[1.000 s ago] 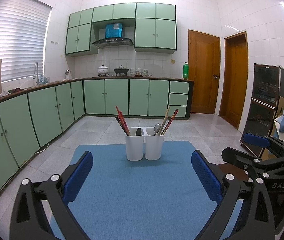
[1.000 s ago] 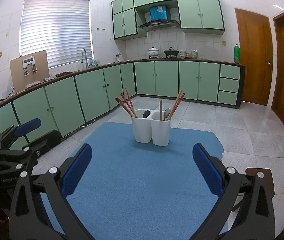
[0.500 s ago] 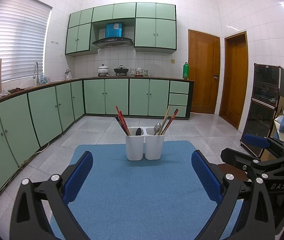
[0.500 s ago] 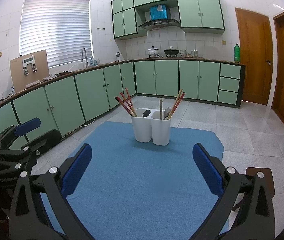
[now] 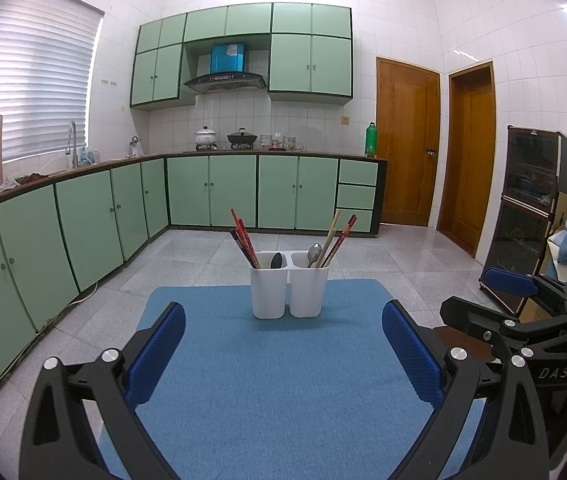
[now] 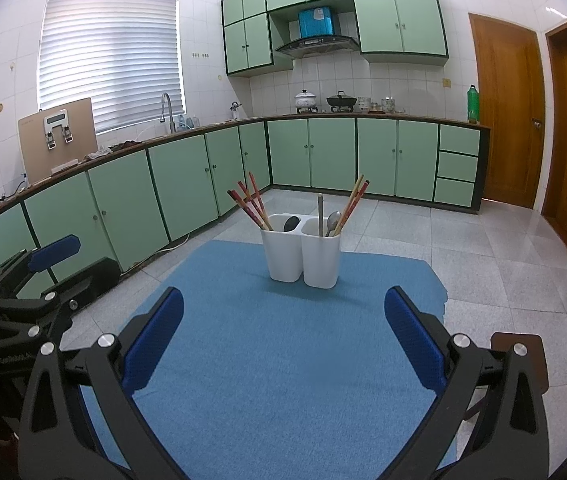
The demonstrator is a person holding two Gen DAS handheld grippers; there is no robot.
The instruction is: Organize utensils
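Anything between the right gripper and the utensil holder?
Nothing: in the right wrist view only bare blue mat lies between the open right gripper and the white holder.

- The left tool (image 5: pixel 283 354) is held level, both black arms reaching forward from the bottom of its own wrist view, jaws spread wide with nothing between them.
- Its blue pads (image 5: pixel 155 354) face each other across the gap.
- The right tool (image 6: pixel 283 338) is in the same pose: jaws wide apart, blue pads (image 6: pixel 413 338) bare, gripping nothing.
- Each tool shows in the other's view: the right tool (image 5: pixel 515 320) at the right edge, the left tool (image 6: pixel 39 280) at the left edge, side by side and apart.
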